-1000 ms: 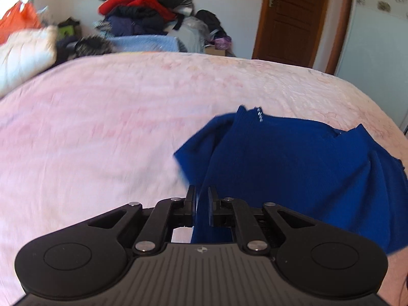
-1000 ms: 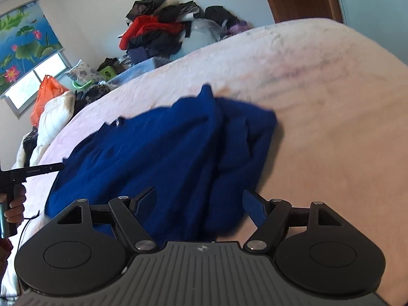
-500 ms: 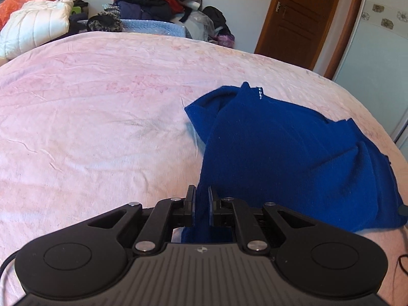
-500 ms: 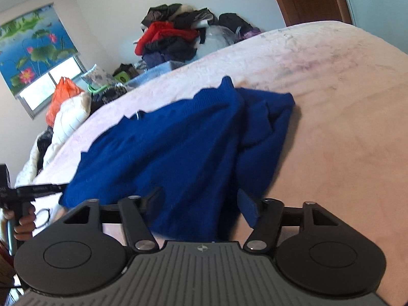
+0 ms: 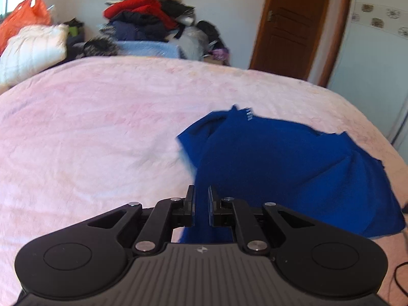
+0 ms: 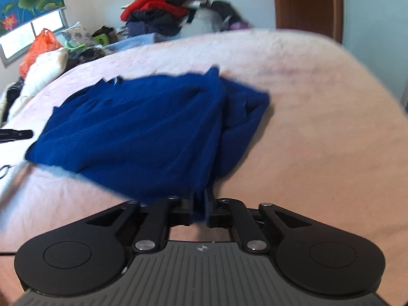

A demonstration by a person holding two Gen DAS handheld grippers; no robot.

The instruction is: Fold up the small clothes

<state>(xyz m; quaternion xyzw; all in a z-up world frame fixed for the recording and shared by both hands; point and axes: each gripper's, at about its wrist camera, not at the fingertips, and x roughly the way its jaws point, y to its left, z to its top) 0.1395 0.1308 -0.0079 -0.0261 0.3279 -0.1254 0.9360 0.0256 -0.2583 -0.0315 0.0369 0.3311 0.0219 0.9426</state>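
Note:
A royal-blue knit garment (image 5: 280,165) lies rumpled on the pink bed cover (image 5: 89,127). My left gripper (image 5: 201,193) is shut on its near left edge, and the cloth rises taut between the narrow jaws. In the right wrist view the same garment (image 6: 142,122) spreads across the bed cover (image 6: 318,127), with a thick fold along its right side. My right gripper (image 6: 200,196) pinches the near right edge; its jaws are opening slightly, but fabric still fills the gap between the pads. The left gripper's black tip (image 6: 15,134) shows at the far left.
A heap of red and dark clothes (image 5: 148,17) is stacked against the far wall. A white quilt (image 5: 33,48) and an orange bag (image 5: 25,17) lie at the left. A brown door (image 5: 293,25) is at the back right. A black cable (image 5: 400,275) trails by the bed's near right.
The right gripper's jaws went from wide apart around the garment's edge to closed on it, and its view rolled level. Both grippers drew back a little, pulling the near edge taut.

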